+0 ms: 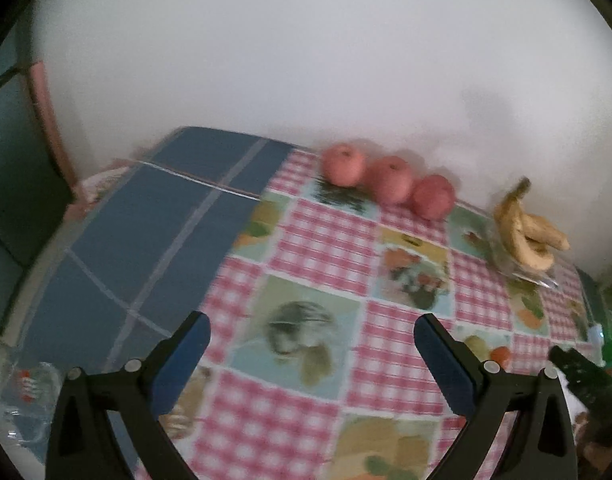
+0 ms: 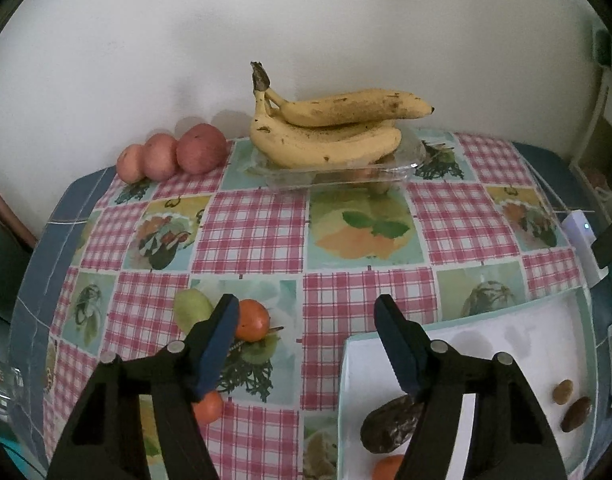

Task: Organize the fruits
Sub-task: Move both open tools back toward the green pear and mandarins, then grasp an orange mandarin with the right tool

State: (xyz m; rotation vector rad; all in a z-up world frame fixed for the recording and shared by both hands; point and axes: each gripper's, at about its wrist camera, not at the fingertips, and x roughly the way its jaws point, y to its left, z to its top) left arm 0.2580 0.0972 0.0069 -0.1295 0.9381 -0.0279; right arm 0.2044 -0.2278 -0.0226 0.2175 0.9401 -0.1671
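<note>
Looking through the left wrist view, I see my left gripper (image 1: 311, 330) with its jaws spread wide and nothing between them, hanging over the checked cloth (image 1: 321, 240) that covers the worktop. The picture is blurred. Three apples (image 1: 387, 179) sit in a row at the far edge against the white wall (image 1: 306, 60), touching one another, and a bunch of bananas (image 1: 525, 232) lies to their right on a clear plastic tray (image 1: 541, 278). A blue tiled patch (image 1: 154, 232) of the cloth runs along the left. In the right wrist view, my right gripper (image 2: 306, 322) has its jaws partly spread, with only cloth between the tips and nothing pinched. The bananas (image 2: 325, 128) rest on the clear tray (image 2: 337, 174) at the far side, near the wall, with the three apples (image 2: 174, 156) just to their left. Behind the left finger sits an orange fruit (image 2: 252, 320) with a green pear-like fruit (image 2: 192, 310) beside it, and another orange one (image 2: 208, 408) lies nearer, partly hidden. To the right, a white tray (image 2: 485, 340) holds a dark, wrinkled fruit (image 2: 385, 426) behind the right finger, an orange fruit (image 2: 385, 466) at the bottom edge, and two small brown pieces (image 2: 569, 404) near its right wall. A small white device (image 2: 583, 240) stands beyond the tray.
</note>
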